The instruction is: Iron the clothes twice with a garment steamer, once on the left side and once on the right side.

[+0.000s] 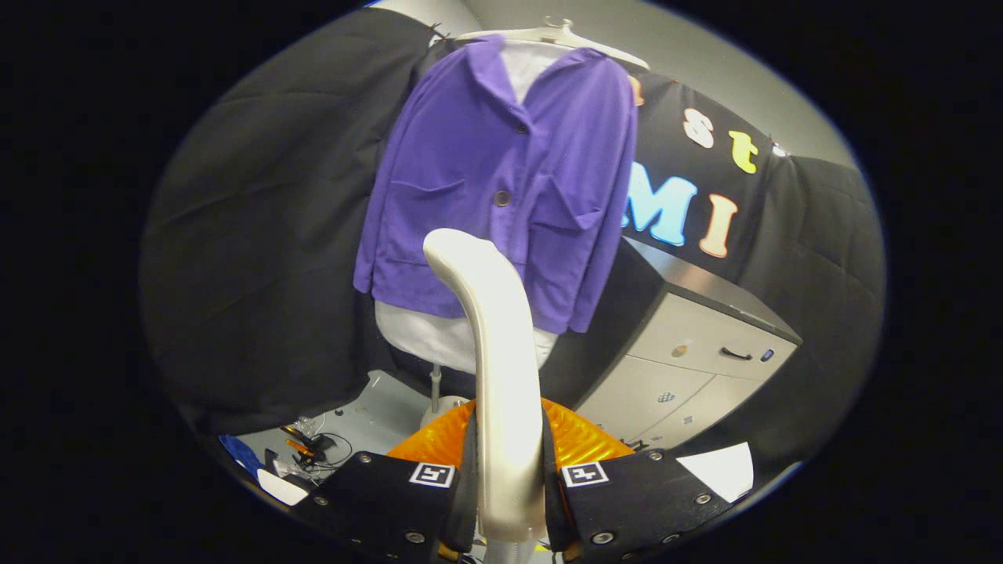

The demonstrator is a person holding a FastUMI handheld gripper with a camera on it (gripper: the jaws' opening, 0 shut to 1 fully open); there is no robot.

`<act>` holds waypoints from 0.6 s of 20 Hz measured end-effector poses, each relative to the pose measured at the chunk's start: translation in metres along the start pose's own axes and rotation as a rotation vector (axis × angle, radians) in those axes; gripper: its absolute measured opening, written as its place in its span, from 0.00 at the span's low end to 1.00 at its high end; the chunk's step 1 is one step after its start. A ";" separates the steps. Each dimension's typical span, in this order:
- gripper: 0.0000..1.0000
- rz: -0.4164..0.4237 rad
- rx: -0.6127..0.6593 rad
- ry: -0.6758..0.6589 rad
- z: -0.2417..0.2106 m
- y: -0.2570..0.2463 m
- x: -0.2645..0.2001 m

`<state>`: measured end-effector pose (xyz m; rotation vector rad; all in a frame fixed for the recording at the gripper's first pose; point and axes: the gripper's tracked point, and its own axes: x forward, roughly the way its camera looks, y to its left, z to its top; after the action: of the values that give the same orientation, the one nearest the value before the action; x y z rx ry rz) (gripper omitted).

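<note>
Gripper (508,501) at bottom centre of the frame is clenched on the garment steamer (494,352): both fingers press its pale handle, which rises between them and curves over at mid-frame. The head looks short of the cloth, not touching. Beyond it, upper centre, the purple jacket (509,180) hangs on a hanger (552,35), white lining below the hem. Cabinet (697,352) sits right of it. My read: first pass not started. Close in until the head is near the fabric, pick one front panel, run it slowly and straight, keeping grip firm.

No readable text or numbers; only square coded markers (432,474) atop the tool (508,501).
</note>
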<state>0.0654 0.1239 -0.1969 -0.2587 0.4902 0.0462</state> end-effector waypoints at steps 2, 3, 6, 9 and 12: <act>0.35 -0.033 0.057 -0.021 0.014 -0.037 -0.015; 0.35 -0.050 0.088 -0.035 0.021 -0.055 -0.021; 0.35 -0.095 0.184 -0.091 0.049 -0.102 -0.041; 0.35 -0.108 0.234 -0.160 0.080 -0.141 -0.056; 0.35 -0.093 0.282 -0.219 0.110 -0.174 -0.066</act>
<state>0.0763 -0.0150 -0.0319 0.0011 0.2616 -0.0849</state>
